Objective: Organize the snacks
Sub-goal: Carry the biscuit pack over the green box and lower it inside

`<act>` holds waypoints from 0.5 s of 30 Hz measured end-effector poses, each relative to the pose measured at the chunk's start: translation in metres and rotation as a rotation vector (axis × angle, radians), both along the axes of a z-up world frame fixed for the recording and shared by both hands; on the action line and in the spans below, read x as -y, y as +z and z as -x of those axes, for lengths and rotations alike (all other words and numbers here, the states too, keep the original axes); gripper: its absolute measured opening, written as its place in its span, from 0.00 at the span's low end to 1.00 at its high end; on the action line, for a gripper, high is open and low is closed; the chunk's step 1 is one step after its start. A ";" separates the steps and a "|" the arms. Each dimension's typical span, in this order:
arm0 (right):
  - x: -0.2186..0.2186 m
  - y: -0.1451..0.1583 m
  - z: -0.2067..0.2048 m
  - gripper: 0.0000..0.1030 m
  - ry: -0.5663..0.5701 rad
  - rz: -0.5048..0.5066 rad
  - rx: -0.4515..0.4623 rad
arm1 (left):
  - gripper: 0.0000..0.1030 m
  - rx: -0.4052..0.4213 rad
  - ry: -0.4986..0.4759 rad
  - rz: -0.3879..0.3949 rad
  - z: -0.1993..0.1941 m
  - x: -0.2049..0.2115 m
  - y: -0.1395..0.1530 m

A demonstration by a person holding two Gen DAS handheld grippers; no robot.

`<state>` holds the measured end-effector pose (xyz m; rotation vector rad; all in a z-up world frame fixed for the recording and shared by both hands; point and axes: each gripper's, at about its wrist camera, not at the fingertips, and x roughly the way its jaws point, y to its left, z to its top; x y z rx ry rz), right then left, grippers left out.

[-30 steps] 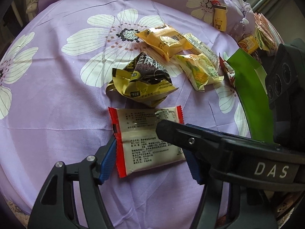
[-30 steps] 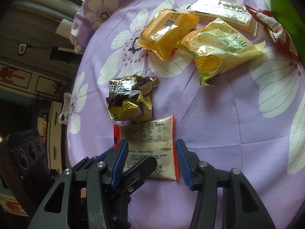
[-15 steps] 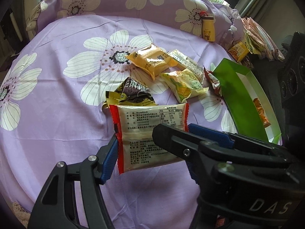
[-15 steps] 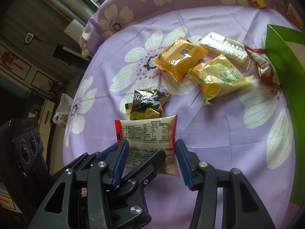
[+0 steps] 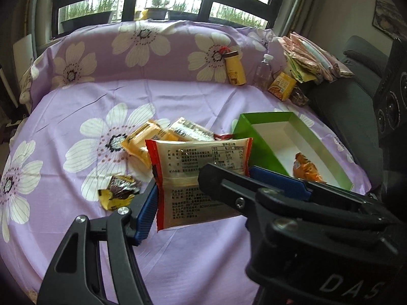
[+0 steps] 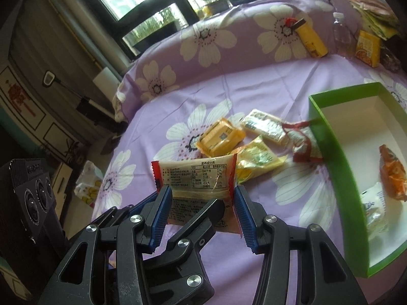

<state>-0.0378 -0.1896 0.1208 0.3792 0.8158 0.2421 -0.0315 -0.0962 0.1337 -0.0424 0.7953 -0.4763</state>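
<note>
A cream snack packet with red ends (image 5: 198,160) (image 6: 195,175) hangs above the purple flowered cloth (image 5: 76,106). My left gripper (image 5: 201,190) and right gripper (image 6: 201,195) are both shut on it. The right gripper's blue pads (image 6: 162,213) clamp its two side edges. The left gripper's near pad (image 5: 147,211) presses its left edge; its other finger is mostly hidden behind the right gripper. A green box (image 5: 259,152) (image 6: 328,152) stands to the right, holding an orange packet (image 6: 393,175) and a white one (image 6: 374,208).
On the cloth lie a yellow packet (image 6: 220,139), a corn packet (image 6: 257,160), a pale packet (image 6: 264,127), a red one (image 6: 302,147) against the box, and a crumpled dark wrapper (image 5: 118,190). At the back stand a yellow bottle (image 5: 235,70), a clear bottle (image 5: 263,72) and an orange carton (image 5: 282,86).
Both grippers have risen together and lifted the cream packet off the cloth. The views tilted up, so the green box's inside and the window now show.
</note>
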 end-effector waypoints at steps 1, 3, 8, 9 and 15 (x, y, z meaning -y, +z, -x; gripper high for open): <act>0.009 0.005 0.003 0.52 -0.018 -0.003 0.016 | 0.60 0.011 -0.015 0.004 0.000 0.009 0.004; 0.027 0.012 0.010 0.52 -0.052 -0.016 0.047 | 0.61 0.038 -0.043 0.007 0.001 0.027 0.011; 0.073 0.025 0.022 0.52 -0.134 -0.042 0.100 | 0.61 0.085 -0.123 0.016 0.002 0.073 0.022; 0.081 0.027 0.024 0.52 -0.152 -0.045 0.109 | 0.61 0.090 -0.138 0.019 0.003 0.081 0.023; 0.129 0.031 0.036 0.52 -0.247 -0.076 0.149 | 0.61 0.105 -0.216 0.032 0.001 0.125 0.024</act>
